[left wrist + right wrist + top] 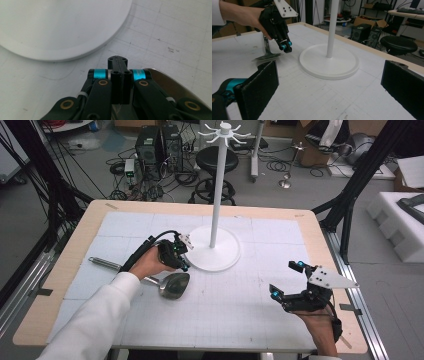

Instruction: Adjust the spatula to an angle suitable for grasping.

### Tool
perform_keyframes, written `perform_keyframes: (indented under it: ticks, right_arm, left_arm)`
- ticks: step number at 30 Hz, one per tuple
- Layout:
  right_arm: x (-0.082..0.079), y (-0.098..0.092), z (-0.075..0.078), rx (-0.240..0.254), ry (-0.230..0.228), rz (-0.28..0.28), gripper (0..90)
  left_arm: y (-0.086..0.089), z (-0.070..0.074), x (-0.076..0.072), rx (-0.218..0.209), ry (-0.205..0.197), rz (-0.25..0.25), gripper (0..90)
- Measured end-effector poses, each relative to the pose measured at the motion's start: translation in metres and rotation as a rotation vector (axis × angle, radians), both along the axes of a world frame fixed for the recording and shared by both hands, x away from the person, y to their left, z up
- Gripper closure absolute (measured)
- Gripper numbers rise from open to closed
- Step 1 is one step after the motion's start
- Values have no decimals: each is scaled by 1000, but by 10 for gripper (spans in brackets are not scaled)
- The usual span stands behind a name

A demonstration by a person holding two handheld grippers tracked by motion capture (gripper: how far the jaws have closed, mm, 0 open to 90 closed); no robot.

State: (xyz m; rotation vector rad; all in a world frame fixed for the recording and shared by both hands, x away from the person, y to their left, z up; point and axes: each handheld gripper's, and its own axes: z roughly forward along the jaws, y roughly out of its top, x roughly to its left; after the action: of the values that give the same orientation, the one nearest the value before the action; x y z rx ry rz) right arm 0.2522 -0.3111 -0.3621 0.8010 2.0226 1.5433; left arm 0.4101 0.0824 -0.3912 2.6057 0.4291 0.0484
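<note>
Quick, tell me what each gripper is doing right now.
Left gripper: closed, beside the shiny metal ladle; a grip cannot be told.
Right gripper: open, holding nothing.

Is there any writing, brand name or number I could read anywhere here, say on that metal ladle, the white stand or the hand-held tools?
None can be read.
Shiny metal ladle: no marking visible.
White pole stand with round base: plain.
White gridded table mat: only printed lines and scuffs.
Left tool and right tool: no lettering.
Background boxes and computers: too small and blurred.
</note>
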Motion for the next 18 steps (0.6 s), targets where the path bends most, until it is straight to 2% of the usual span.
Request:
perform_keyframes:
  ticks: [7, 13, 18]
  right_arm:
    - [0, 0, 0, 3, 0, -3, 2]
    - [0, -1, 0, 3, -3, 0, 2]
    - [-1, -1, 1, 8, -5, -2, 2]
  left_arm:
    - [-4, -2, 0, 17, 15, -18, 900]
    - [-4, -1, -1, 11, 24, -14, 900]
    - [-6, -1, -4, 22, 35, -44, 900]
